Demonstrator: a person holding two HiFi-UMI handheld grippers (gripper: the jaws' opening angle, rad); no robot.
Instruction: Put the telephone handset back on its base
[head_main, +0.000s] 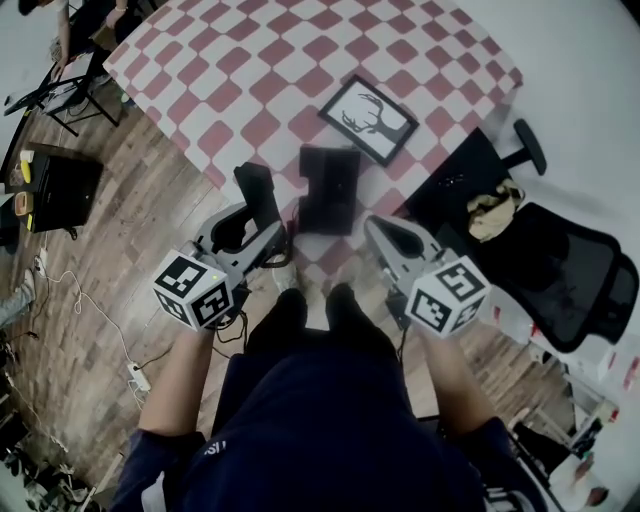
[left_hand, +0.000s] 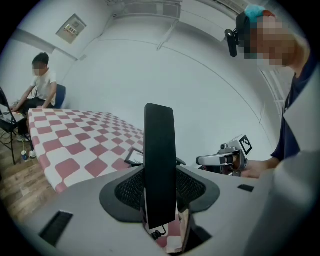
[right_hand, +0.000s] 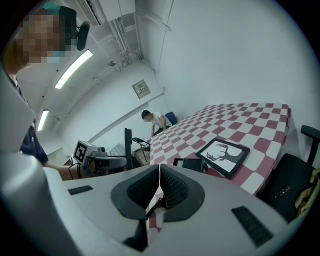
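A black telephone handset (head_main: 258, 192) stands upright between the jaws of my left gripper (head_main: 263, 228), which is shut on it. In the left gripper view the handset (left_hand: 159, 170) fills the gap of the gripper (left_hand: 160, 200), with a bit of coiled cord below it. The black telephone base (head_main: 328, 188) sits at the near edge of the checkered table (head_main: 300, 60), just right of the handset. My right gripper (head_main: 377, 228) hovers right of the base, shut and holding nothing; its closed jaws (right_hand: 159, 187) point toward the base (right_hand: 192, 164).
A framed deer picture (head_main: 368, 119) lies on the table behind the base. A black office chair (head_main: 560, 270) with a bundle on it stands to the right. A person (right_hand: 156, 120) sits at the table's far end. Stands and cables (head_main: 70, 290) clutter the wooden floor at left.
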